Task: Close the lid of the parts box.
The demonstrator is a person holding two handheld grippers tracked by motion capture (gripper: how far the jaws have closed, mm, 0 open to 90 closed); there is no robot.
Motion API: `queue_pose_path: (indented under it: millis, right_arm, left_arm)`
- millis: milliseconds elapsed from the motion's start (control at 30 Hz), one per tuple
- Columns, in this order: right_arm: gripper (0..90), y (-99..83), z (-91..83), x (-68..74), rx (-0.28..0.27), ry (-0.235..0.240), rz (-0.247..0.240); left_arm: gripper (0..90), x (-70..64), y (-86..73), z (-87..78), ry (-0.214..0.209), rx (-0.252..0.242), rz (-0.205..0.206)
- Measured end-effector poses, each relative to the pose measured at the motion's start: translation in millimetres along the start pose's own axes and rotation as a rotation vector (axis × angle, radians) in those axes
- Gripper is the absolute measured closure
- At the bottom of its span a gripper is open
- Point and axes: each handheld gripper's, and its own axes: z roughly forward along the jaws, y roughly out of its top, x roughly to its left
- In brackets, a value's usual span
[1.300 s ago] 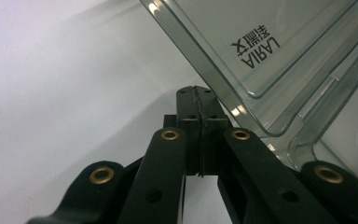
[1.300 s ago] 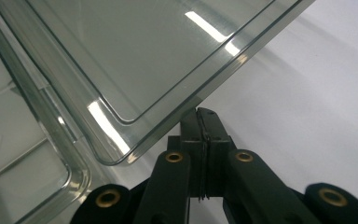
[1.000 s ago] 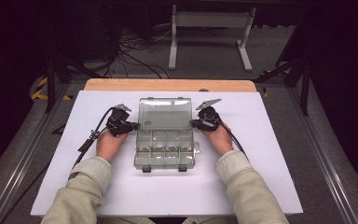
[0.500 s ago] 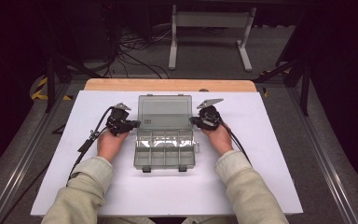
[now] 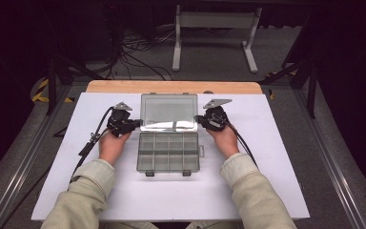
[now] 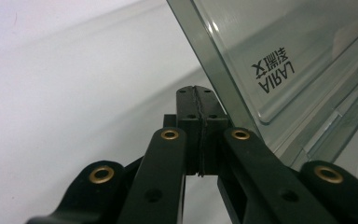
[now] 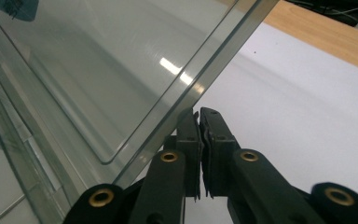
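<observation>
Two grippers flank a clear box's raised lid [image 5: 168, 109].
Close views show left gripper [image 6: 198, 95] and right gripper [image 7: 198, 116] pressed closed, holding nothing.

The high view is bright in the middle and very dark at the upper left and right of the frame. Light falls from above onto the white table [image 5: 267, 181], which looks clean and even. The picture is a bit soft and grainy. A bright white shine sits on the clear lid [image 5: 168, 112], near its lower edge. In the right gripper view, small bright spots glare on the lid in the middle of the frame. In both gripper views the black jaws at the bottom look blurry, and the far table is soft.
</observation>
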Motion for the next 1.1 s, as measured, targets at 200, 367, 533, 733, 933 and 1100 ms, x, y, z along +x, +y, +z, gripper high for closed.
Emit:
queue_pose_path:
  millis: [200, 367, 533, 733, 933, 1100]
  right_arm:
    - [87.8, 1.9, -2.5, 0.7, -0.020, -0.005, -0.010]
    - [88.1, 3.6, -4.9, 1.8, -0.031, -0.007, -0.012]
    - [89.1, 4.8, -6.8, 1.5, -0.040, -0.008, -0.024]
    - [90.0, 5.4, -8.3, 1.6, -0.045, -0.004, -0.029]
    - [90.0, 6.3, -10.1, 1.6, -0.054, -0.002, -0.032]
    - [90.0, 8.4, -13.0, 2.0, -0.068, 0.006, -0.044]
  left_arm:
    - [89.9, -0.4, 1.2, -2.4, 0.006, -0.012, -0.001]
    - [89.9, -1.2, 1.3, -2.8, 0.002, -0.020, -0.005]
    - [90.0, -1.3, 1.5, -2.8, 0.001, -0.022, -0.007]
    - [90.0, -0.9, 1.6, -3.3, -0.003, -0.028, -0.010]
    - [90.0, -0.7, 2.0, -3.6, 0.000, -0.033, -0.005]
    - [90.0, -0.7, 2.5, -5.4, -0.007, -0.046, -0.009]
